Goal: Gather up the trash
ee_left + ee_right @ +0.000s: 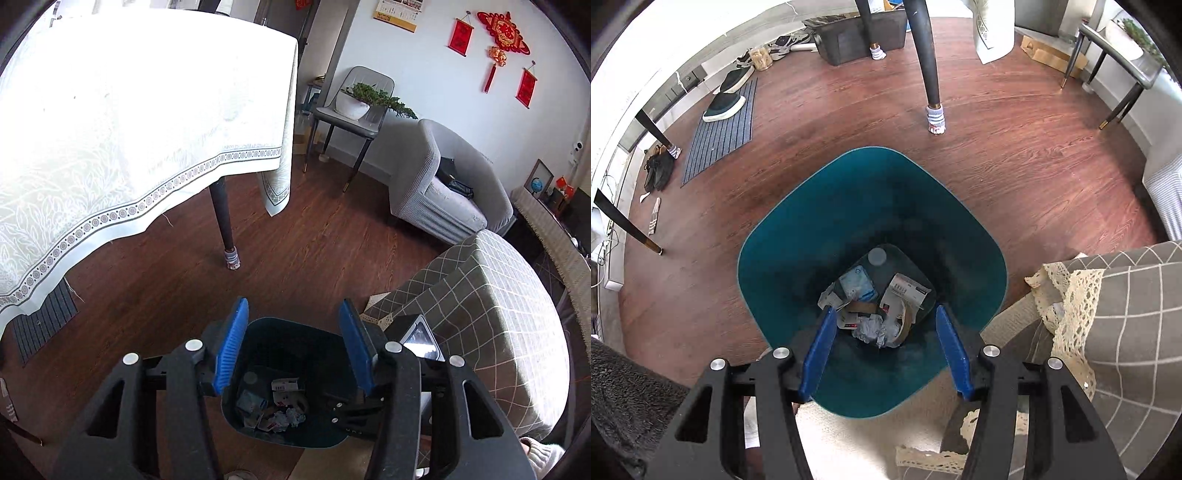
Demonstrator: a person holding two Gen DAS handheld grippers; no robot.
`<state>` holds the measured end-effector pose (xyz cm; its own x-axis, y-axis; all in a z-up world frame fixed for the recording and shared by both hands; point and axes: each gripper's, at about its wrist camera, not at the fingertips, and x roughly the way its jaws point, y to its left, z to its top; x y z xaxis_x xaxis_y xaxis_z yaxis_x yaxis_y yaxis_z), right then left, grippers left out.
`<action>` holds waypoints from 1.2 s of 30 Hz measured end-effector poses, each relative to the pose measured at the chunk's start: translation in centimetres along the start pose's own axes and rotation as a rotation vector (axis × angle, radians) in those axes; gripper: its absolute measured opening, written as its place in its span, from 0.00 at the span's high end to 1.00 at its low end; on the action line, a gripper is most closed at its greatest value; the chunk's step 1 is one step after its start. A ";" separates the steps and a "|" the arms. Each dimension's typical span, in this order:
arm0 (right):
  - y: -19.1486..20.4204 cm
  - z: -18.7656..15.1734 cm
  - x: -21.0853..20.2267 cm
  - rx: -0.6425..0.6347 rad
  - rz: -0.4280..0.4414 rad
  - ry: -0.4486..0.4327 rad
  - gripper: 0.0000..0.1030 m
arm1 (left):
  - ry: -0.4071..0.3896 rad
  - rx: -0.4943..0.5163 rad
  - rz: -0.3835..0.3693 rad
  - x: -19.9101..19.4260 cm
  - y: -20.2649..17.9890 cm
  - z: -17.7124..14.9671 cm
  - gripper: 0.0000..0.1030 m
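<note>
A teal trash bin (798,236) stands on the wooden floor, seen from above in the right wrist view. Crumpled paper and packaging trash (875,310) lies at its bottom. My right gripper (884,314) is open and empty, held over the bin's near rim. In the left wrist view the same bin (325,347) sits below my left gripper (293,310), which is open and empty above it. The trash (275,410) shows inside. The right gripper's black body reaches in from the right over the bin.
A table with a white cloth (129,129) stands left, its dark leg (223,218) on the floor. A checked-cloth seat (491,314) is close at right. A grey armchair (439,184) and chair with a plant (354,103) stand behind. Shoes on a mat (720,118) lie far left.
</note>
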<state>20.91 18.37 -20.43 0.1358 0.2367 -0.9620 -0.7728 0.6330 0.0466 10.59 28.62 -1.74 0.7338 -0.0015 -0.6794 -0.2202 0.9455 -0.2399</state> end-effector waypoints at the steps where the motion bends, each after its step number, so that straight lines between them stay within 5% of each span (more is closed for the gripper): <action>1: 0.0 -0.1 -0.2 0.002 0.005 -0.005 0.45 | -0.009 0.005 0.006 -0.2 -0.2 0.1 0.48; 9: 0.0 -1.0 -3.9 0.016 0.017 -0.105 0.45 | -0.065 0.014 -0.007 -2.4 -1.9 1.3 0.45; 18: -0.4 -3.9 -14.5 0.057 -0.091 -0.408 0.45 | -0.132 0.024 -0.044 -5.1 -4.5 1.5 0.38; 27: -3.2 -12.5 -24.9 0.237 -0.281 -0.675 0.43 | -0.259 0.162 -0.012 -9.6 -8.6 -1.5 0.17; 29: -4.1 -15.2 -26.6 0.293 -0.330 -0.726 0.37 | -0.281 0.193 0.007 -10.5 -9.1 -2.9 0.09; 36: -6.2 -24.2 -31.3 0.469 -0.468 -0.876 0.14 | -0.303 0.196 0.055 -12.4 -9.4 -6.2 0.06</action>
<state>6.44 -10.77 2.88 0.8910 0.2237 -0.3951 -0.2422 0.9702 0.0030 -0.42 17.76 4.68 0.8880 0.1196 -0.4439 -0.1587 0.9860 -0.0518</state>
